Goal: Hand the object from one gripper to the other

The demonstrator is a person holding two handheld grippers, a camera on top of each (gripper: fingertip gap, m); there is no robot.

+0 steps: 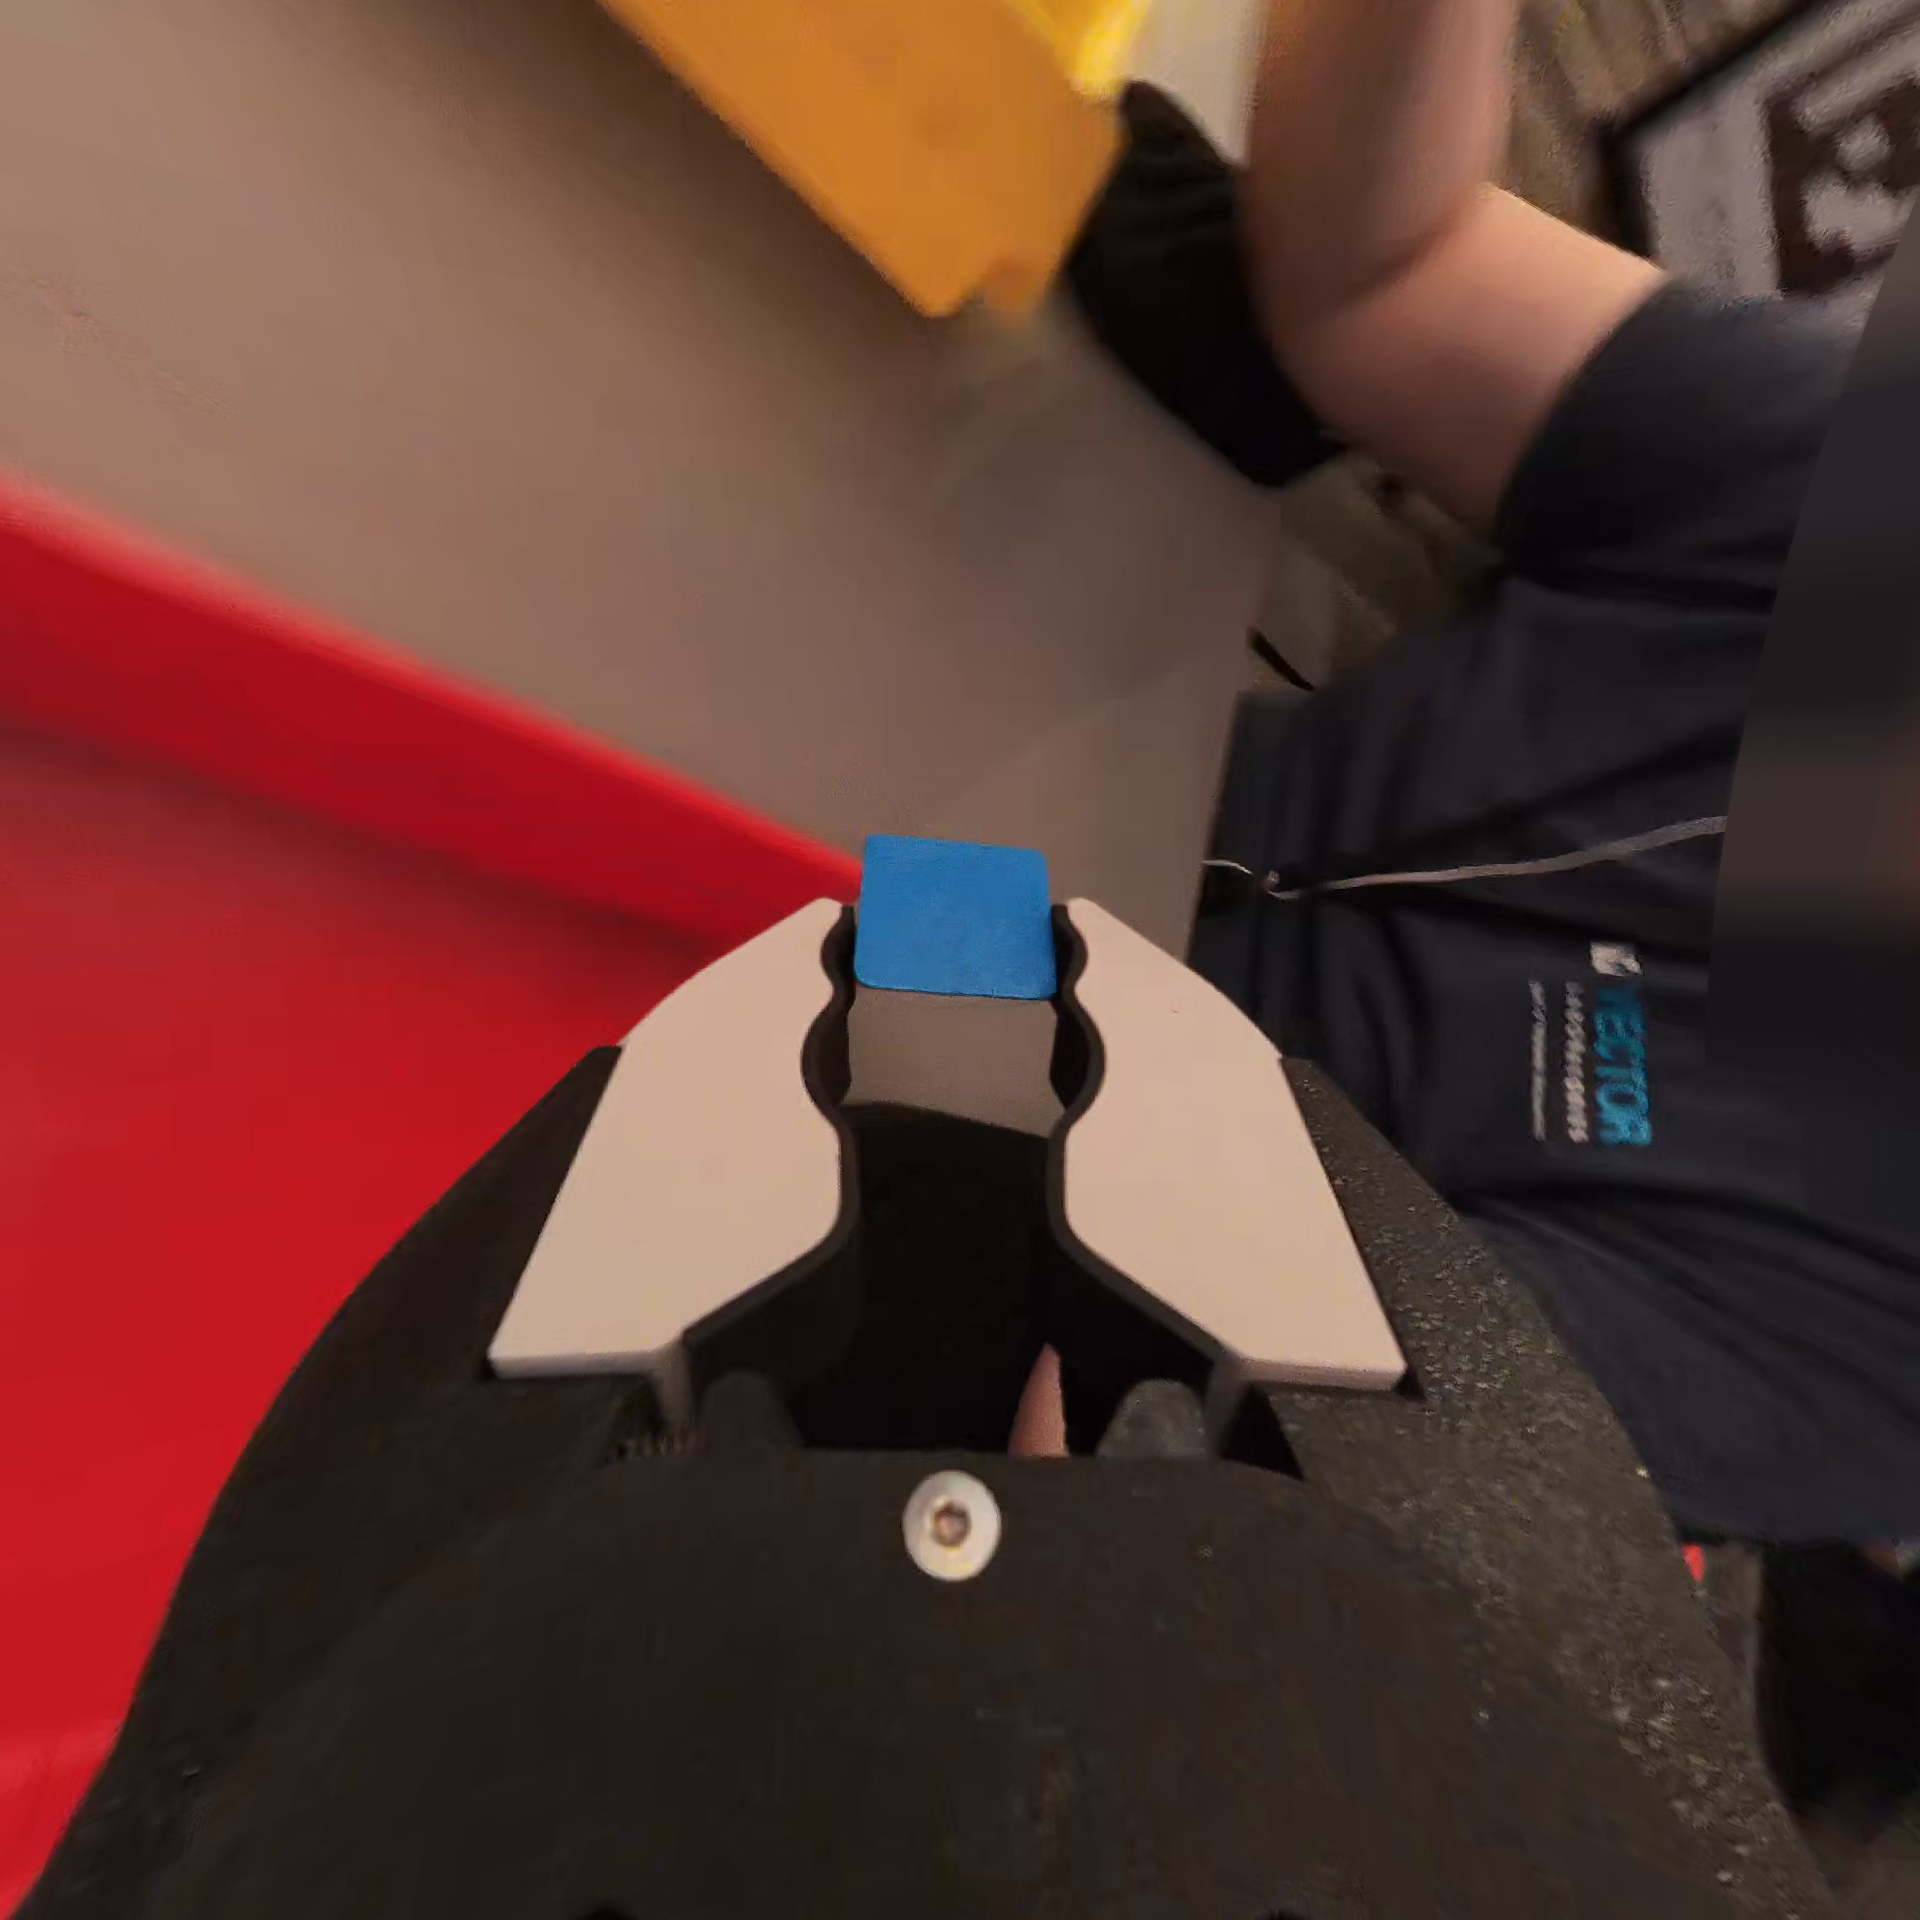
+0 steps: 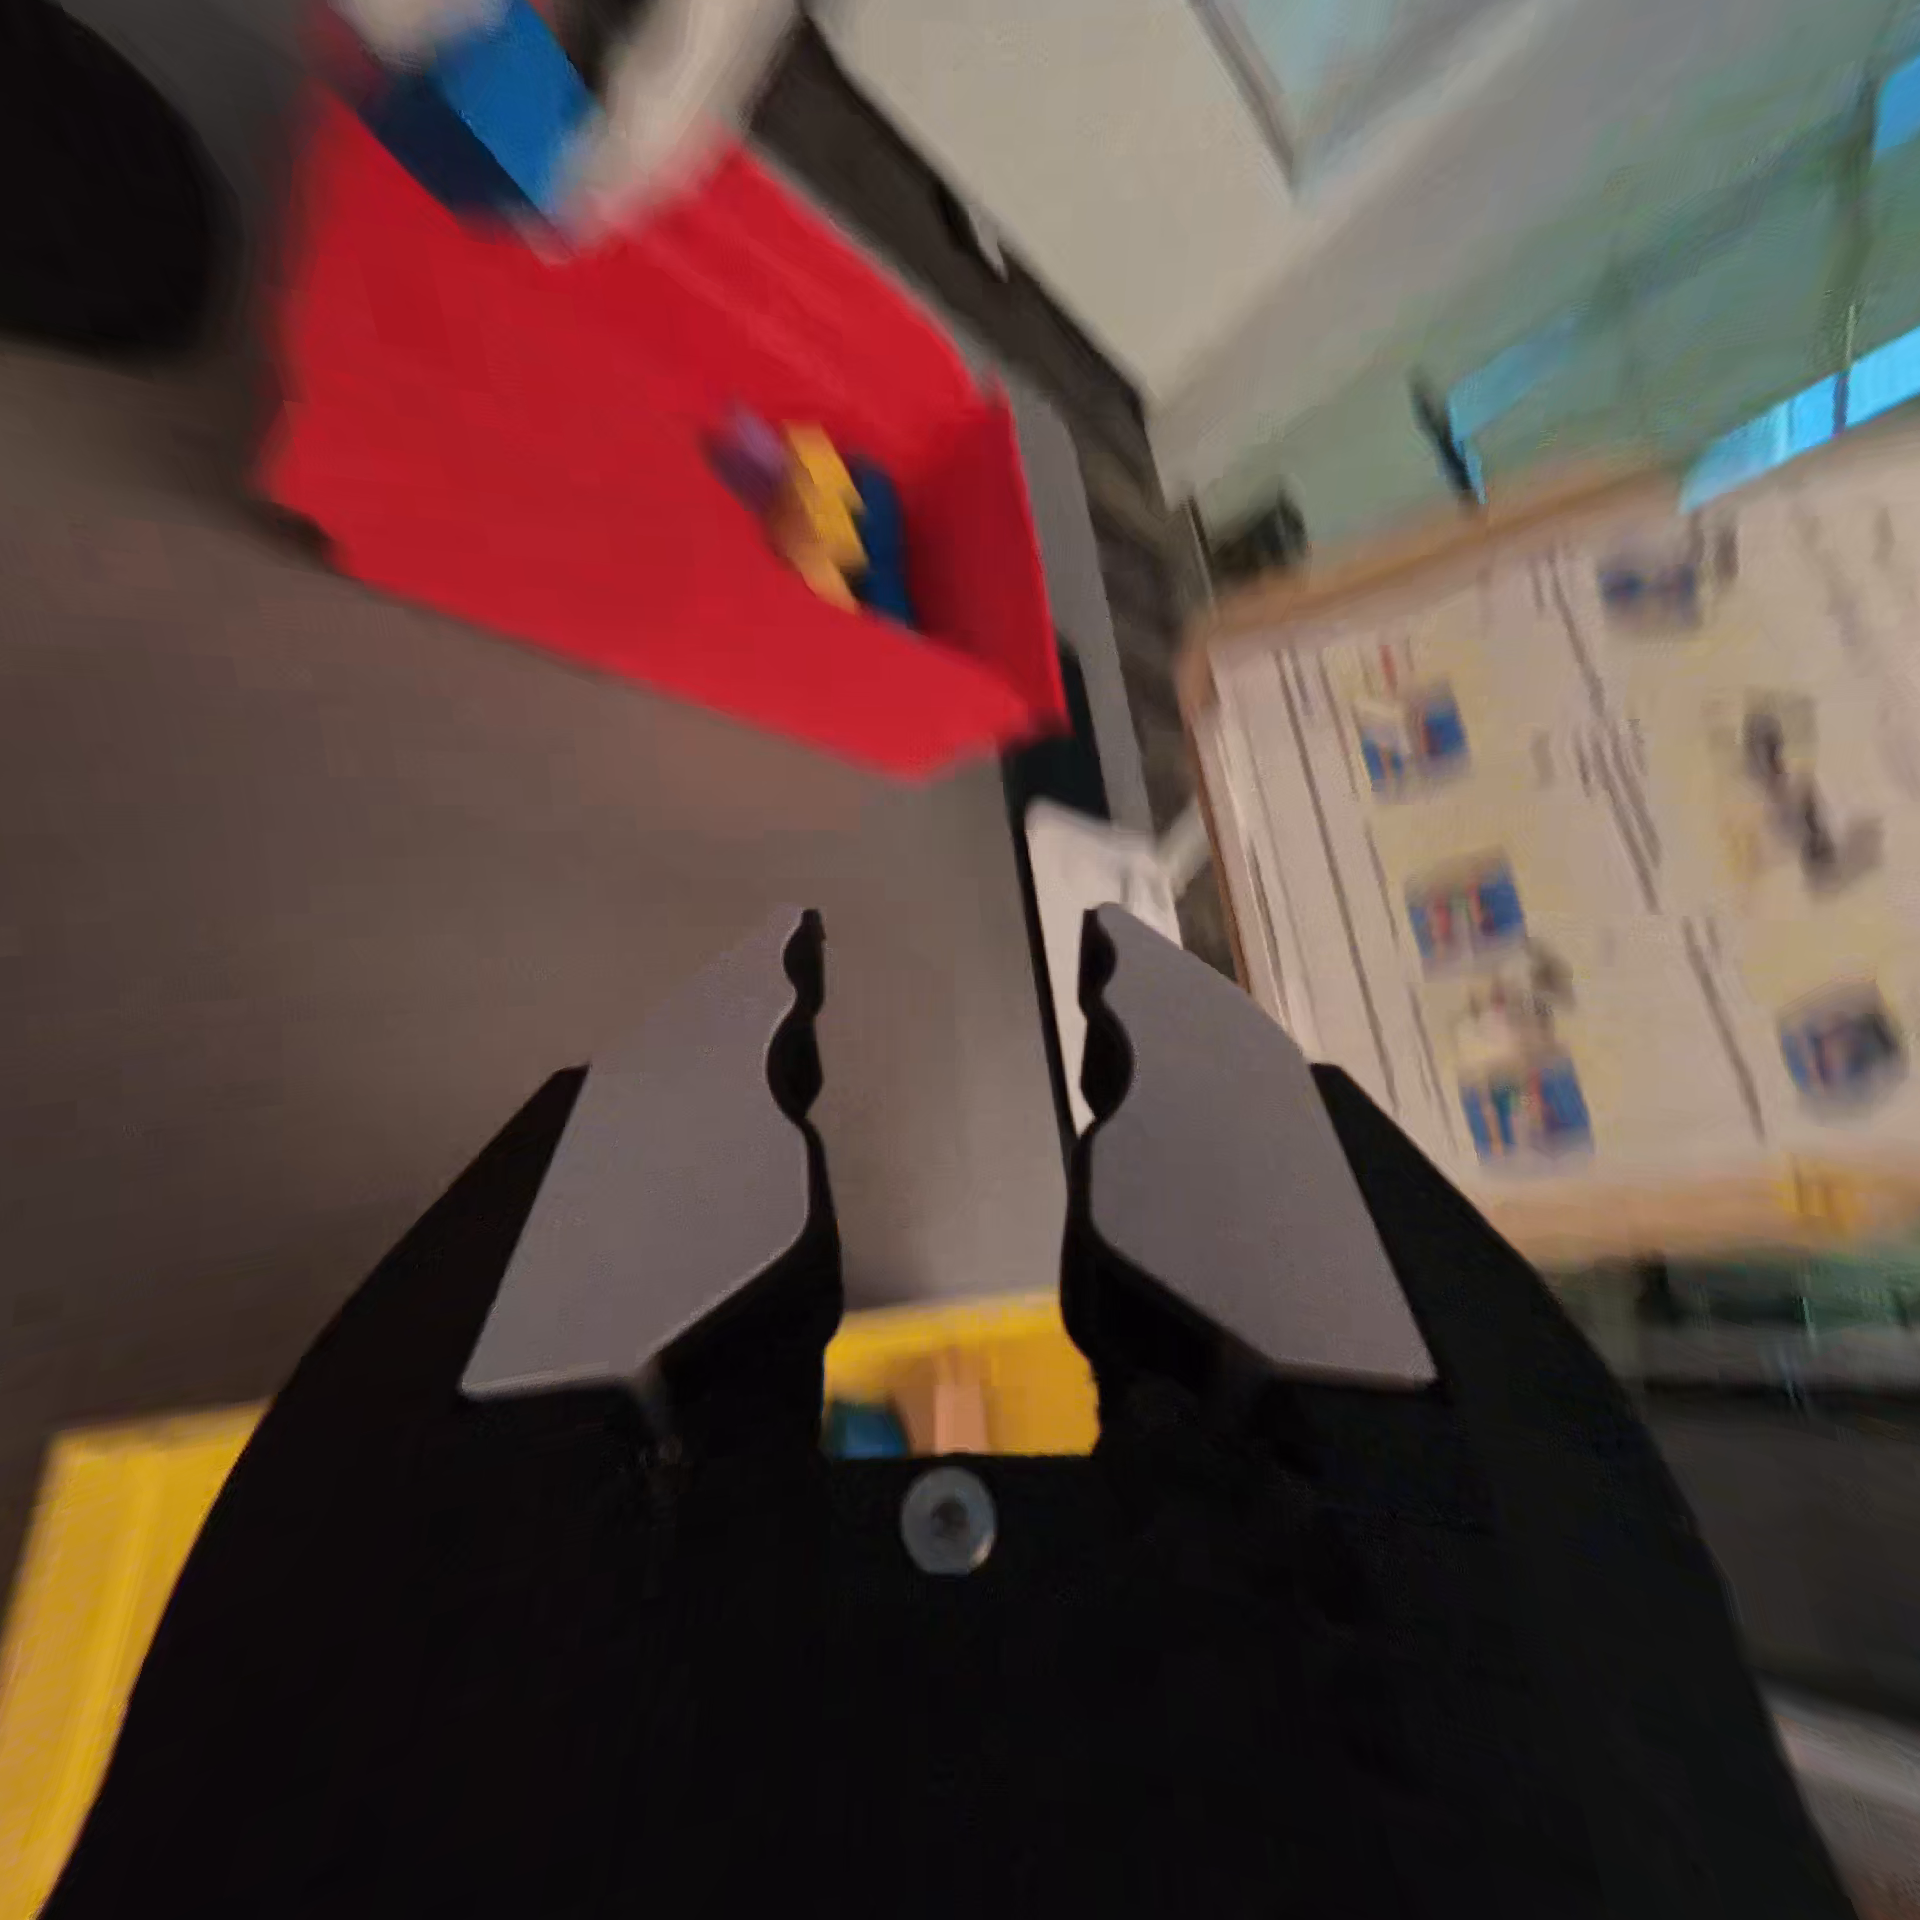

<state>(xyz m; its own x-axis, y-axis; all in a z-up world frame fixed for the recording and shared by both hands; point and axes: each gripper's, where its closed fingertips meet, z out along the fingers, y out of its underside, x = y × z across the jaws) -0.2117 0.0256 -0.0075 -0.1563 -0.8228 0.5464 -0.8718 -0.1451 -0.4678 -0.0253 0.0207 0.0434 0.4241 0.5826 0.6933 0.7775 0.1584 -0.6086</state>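
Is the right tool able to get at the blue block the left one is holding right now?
Probably yes. The right tool is open and empty, and the blue block sticks out past the left tool's tips, leaving its far end free. Heavy blur hides how well they line up.

Left gripper: fingertips closed onto a small item pinched at the tips.
Right gripper: fingers parted, gap between them vacant.
Person's forearm: bare, dark sleeve at upper arm, blurred.
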